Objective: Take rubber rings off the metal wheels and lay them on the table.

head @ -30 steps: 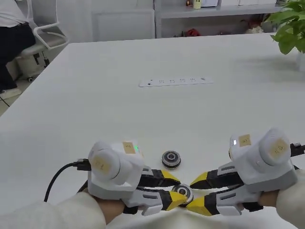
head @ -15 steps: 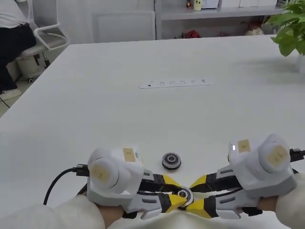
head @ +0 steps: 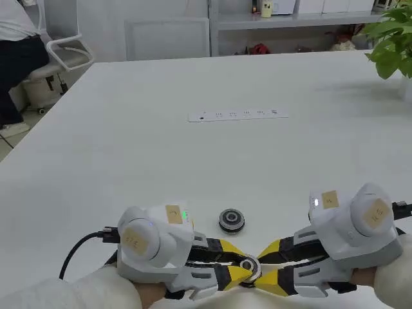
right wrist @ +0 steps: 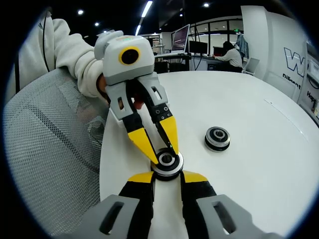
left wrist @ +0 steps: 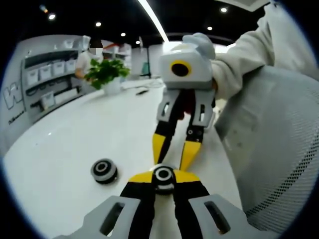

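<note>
- Head view: the wheel (head: pixel 249 263) is mostly hidden between the tips of the left claw (head: pixel 242 261) and right claw (head: pixel 260 265).
- The plant (head: pixel 390 38) is cut off at the right edge, a person (head: pixel 16 64) at the left.

Open-plan office with lab-style storage. Noted: large white desk (head: pixel 129 129) carrying a white multi-socket power strip (head: pixel 237 114); white swivel office chair (head: pixel 46 69); green leafy potted plant (head: pixel 389 38); wall shelving with white storage bins (left wrist: pixel 42 79); dark computer monitors (right wrist: pixel 180 37); a seated person at a workstation (right wrist: pixel 232 52); long ceiling strip light (left wrist: pixel 152 17).
</note>
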The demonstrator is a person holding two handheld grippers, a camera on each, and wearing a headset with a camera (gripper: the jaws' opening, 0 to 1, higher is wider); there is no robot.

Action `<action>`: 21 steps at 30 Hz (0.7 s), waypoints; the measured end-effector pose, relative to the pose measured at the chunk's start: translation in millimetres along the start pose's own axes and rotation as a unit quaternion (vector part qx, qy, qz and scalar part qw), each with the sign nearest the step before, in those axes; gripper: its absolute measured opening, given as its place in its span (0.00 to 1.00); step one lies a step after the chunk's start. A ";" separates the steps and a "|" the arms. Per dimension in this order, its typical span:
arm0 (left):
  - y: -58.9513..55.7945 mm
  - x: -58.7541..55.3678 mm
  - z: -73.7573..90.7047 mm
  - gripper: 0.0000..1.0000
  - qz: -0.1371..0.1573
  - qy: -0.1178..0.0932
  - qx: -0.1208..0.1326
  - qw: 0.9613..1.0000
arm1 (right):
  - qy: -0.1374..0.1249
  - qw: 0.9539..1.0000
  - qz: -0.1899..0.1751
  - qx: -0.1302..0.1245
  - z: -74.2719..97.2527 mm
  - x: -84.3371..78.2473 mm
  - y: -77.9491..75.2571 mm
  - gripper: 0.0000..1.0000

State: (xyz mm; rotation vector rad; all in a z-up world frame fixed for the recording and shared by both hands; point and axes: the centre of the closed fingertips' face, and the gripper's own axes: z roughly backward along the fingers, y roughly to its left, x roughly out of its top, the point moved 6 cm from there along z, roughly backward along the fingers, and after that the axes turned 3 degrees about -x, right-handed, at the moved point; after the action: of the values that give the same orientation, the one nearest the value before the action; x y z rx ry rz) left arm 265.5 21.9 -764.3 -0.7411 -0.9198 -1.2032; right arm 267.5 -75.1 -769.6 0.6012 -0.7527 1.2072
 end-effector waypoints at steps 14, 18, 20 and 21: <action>0.5 0.1 0.8 0.14 0.004 0.001 0.005 1.000 | 0.012 1.000 0.013 -0.014 1.5 -2.0 -4.4 0.02; 0.7 0.0 0.9 0.14 0.003 0.001 0.006 1.000 | 0.016 1.000 0.014 -0.016 0.9 -2.0 -4.6 0.01; 0.8 -0.1 0.9 0.14 0.004 0.001 0.006 1.000 | 0.019 1.000 0.009 -0.019 0.8 -1.7 -5.1 0.00; 0.8 -0.1 0.9 0.14 0.004 0.000 0.006 1.000 | 0.025 0.999 0.011 -0.026 1.3 -2.7 -7.5 0.00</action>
State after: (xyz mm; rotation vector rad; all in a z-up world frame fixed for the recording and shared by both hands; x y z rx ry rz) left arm 266.1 22.9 -764.0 -0.7342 -0.9218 -1.1909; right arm 274.1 -79.7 -771.0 0.5186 -0.7485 1.2157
